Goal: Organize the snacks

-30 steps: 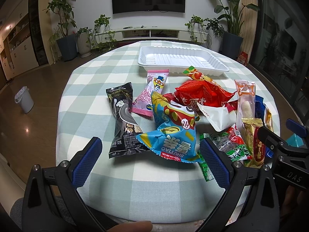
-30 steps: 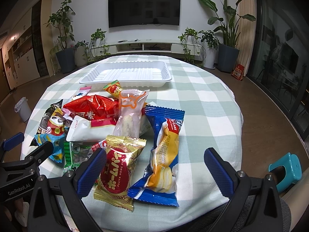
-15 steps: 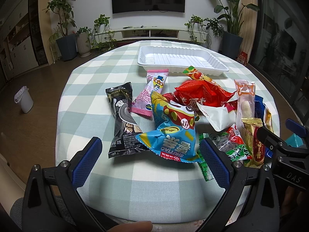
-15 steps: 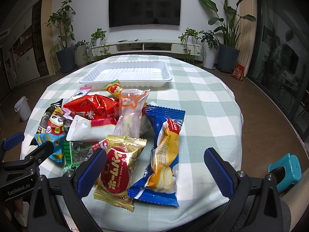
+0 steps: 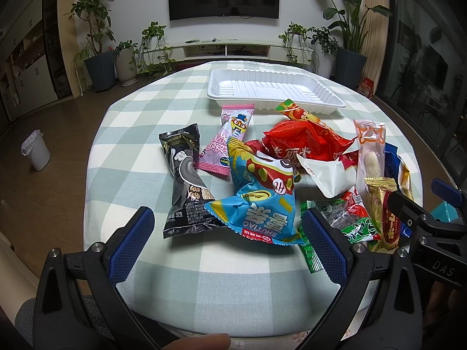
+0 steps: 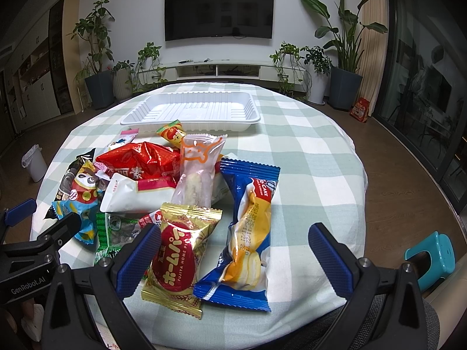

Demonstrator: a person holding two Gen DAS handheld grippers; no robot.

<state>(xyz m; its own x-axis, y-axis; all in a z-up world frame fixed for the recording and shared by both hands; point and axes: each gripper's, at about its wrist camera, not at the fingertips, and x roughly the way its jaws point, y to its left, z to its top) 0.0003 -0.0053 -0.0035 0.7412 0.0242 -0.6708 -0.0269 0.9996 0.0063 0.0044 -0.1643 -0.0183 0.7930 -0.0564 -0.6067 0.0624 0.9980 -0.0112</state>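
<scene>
2 grippers, left [image 5: 227,240] and right [image 6: 232,255], hover with fingers spread wide and holding nothing over snacks [image 5: 262,192] piled on a checked table [image 6: 315,157]; the white tray [image 6: 192,110] sits just beyond.

Black gripper [image 5: 227,242] frames, blue ribbed pads [image 5: 131,243], silver screws.
</scene>
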